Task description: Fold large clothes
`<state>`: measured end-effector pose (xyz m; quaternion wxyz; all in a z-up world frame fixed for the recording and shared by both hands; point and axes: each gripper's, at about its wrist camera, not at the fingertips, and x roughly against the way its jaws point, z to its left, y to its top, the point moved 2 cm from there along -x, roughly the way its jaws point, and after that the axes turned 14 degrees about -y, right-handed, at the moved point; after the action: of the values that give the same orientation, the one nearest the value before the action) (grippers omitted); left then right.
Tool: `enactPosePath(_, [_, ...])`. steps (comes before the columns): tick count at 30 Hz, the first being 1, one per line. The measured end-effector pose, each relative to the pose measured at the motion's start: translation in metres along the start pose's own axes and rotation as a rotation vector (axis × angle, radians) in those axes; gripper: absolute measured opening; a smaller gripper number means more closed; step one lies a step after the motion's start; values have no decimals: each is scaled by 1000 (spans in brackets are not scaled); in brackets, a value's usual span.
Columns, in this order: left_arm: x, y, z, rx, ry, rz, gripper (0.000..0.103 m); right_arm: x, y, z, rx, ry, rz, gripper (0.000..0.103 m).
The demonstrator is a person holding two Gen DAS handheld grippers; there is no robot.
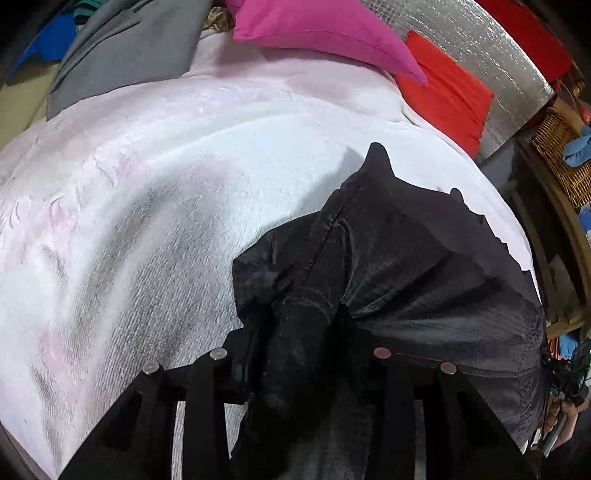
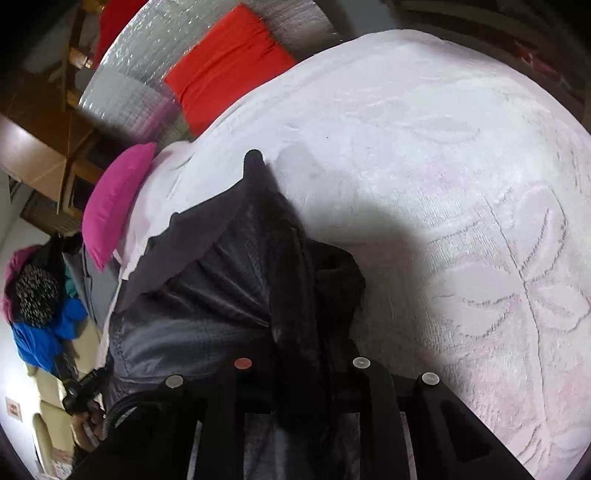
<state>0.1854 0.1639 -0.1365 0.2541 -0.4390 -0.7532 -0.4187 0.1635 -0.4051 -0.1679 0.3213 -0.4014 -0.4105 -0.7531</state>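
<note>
A large black garment (image 1: 388, 258) hangs stretched between my two grippers above a bed covered by a white and pink blanket (image 1: 147, 206). My left gripper (image 1: 299, 354) is shut on one bunched edge of the garment. My right gripper (image 2: 299, 369) is shut on another bunched edge of the same garment (image 2: 229, 280). The cloth hides the fingertips in both views. The far part of the garment rests on the blanket (image 2: 443, 155).
A magenta pillow (image 1: 325, 33) and a red pillow (image 1: 447, 92) lie at the head of the bed against a silver foil panel (image 1: 491, 48). A grey garment (image 1: 125, 48) lies at the back left. A wicker basket (image 1: 565, 158) stands right. Piled clothes (image 2: 40, 314) sit beside the bed.
</note>
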Motion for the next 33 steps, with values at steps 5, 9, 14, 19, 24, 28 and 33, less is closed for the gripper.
enactPosePath(5, [38,-15,-24,-69,59,-86,44,51,-13,-11,25,-112,-154,67])
enactPosePath(9, [81,-46,-43,-125,131,-200,67,105,-50,5,89,-170,-348,70])
enactPosePath(14, [112,-100,-57,-132,120,-254,75,137,-113,39,162,-171,-446,87])
enactPosePath(19, [127,-150,-78,-157,125,-205,75,147,-183,75,253,-152,-427,91])
enactPosePath(24, [140,-174,-93,-206,135,-196,76,157,-228,89,287,-172,-423,95])
enactPosePath(28, [152,-188,-104,-246,138,-216,76,172,-249,98,321,-164,-444,95])
enactPosePath(33, [165,-197,-114,-272,143,-240,76,193,-263,111,359,-161,-490,96])
